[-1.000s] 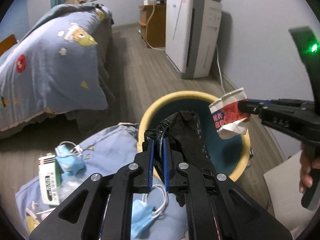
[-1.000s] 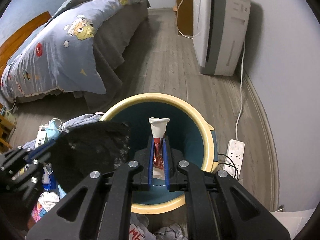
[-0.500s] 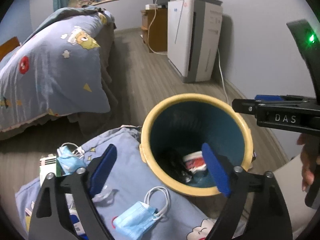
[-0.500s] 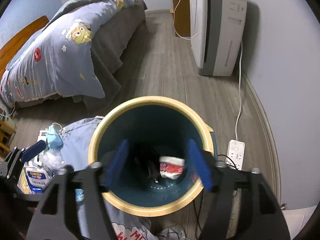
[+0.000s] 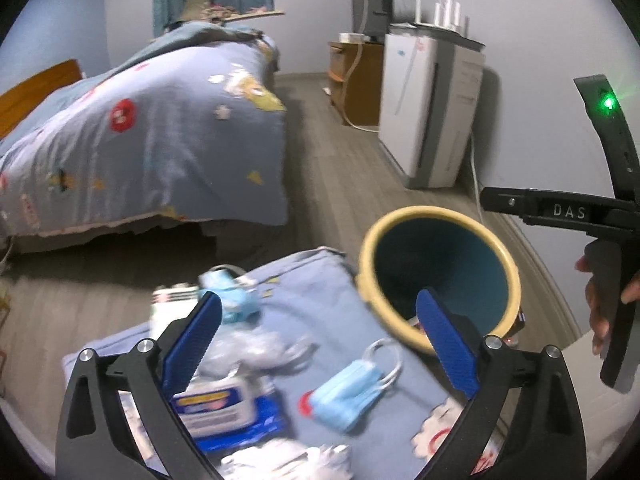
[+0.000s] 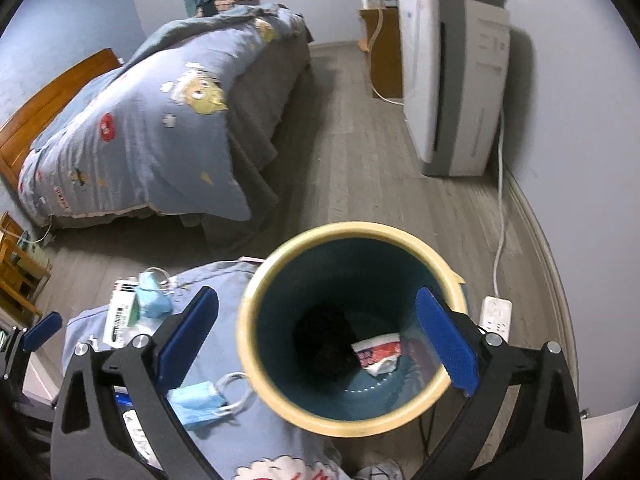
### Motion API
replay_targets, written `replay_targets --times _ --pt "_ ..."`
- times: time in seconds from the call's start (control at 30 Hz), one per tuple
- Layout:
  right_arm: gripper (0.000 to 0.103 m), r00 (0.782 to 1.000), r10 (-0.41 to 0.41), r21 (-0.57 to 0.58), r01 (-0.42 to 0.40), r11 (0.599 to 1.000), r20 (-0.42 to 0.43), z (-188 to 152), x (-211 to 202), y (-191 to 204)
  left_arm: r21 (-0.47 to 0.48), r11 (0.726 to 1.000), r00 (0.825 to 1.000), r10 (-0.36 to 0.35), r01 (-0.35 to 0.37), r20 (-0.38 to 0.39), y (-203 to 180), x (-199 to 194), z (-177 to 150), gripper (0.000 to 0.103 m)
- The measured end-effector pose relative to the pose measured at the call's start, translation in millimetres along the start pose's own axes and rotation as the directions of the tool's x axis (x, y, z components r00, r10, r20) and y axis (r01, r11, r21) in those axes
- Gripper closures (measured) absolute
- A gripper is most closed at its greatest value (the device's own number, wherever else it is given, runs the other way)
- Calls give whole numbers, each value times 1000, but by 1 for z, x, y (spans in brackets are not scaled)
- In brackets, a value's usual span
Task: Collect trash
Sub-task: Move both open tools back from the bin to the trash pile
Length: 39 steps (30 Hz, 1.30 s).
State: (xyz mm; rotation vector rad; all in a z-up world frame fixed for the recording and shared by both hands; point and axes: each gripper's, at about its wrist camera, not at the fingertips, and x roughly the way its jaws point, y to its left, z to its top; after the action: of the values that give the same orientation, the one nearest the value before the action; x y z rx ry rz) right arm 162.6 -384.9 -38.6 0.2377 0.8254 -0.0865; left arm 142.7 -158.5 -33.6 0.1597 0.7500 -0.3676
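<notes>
A yellow-rimmed, teal bin (image 6: 348, 230) stands on the floor, holding a black bag (image 6: 324, 340) and a red-and-white wrapper (image 6: 378, 354). My right gripper (image 6: 316, 304) hangs over the bin, jaws opening, nothing between them. My left gripper (image 5: 318, 312) hovers above a blue cloth (image 5: 312, 280) left of the bin (image 5: 438, 216), jaws also opening and empty. On the cloth lie a flat blue face mask (image 5: 352, 392), a crumpled mask (image 5: 236, 300), a blue wipes pack (image 5: 216, 404) and clear plastic (image 5: 256, 344).
A bed with a blue quilt (image 5: 140, 140) fills the left. A white air purifier (image 5: 432, 112) and a wooden cabinet (image 5: 356, 80) stand by the right wall. A power strip (image 6: 496, 316) lies right of the bin. A hand (image 5: 600, 304) holds the right gripper's handle.
Both grippers opened: the black bag and the red-and-white wrapper dropped into the bin. The left gripper swung left and up over the cloth. The right one rose a little.
</notes>
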Motion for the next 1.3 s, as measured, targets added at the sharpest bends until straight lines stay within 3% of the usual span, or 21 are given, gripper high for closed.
replay_targets --times 0.33,0.67,0.8,0.9,1.03,1.3 --pt "6 999 49 -103 -49 993 0 -1 -8 64 -68 989 991 131 -131 -11 82 -64 -30 5" --pt "6 996 82 -184 -86 979 -26 -17 -16 115 -165 962 976 218 -219 -24 134 -95 -73 5" --pt "6 993 95 -171 -106 980 -75 -36 -22 126 -181 958 975 220 -223 -39 136 -100 -91 5" --pt "6 991 120 -166 -129 978 -65 -52 -35 136 -162 959 973 230 -233 -35 132 -107 -104 5" --pt "6 989 114 -179 -129 975 -92 -77 -39 147 -191 962 981 189 -195 -49 130 -109 -125 5" --pt "6 986 27 -198 -61 978 -166 -113 -26 148 -120 975 975 172 -189 -140 120 -87 -168 5"
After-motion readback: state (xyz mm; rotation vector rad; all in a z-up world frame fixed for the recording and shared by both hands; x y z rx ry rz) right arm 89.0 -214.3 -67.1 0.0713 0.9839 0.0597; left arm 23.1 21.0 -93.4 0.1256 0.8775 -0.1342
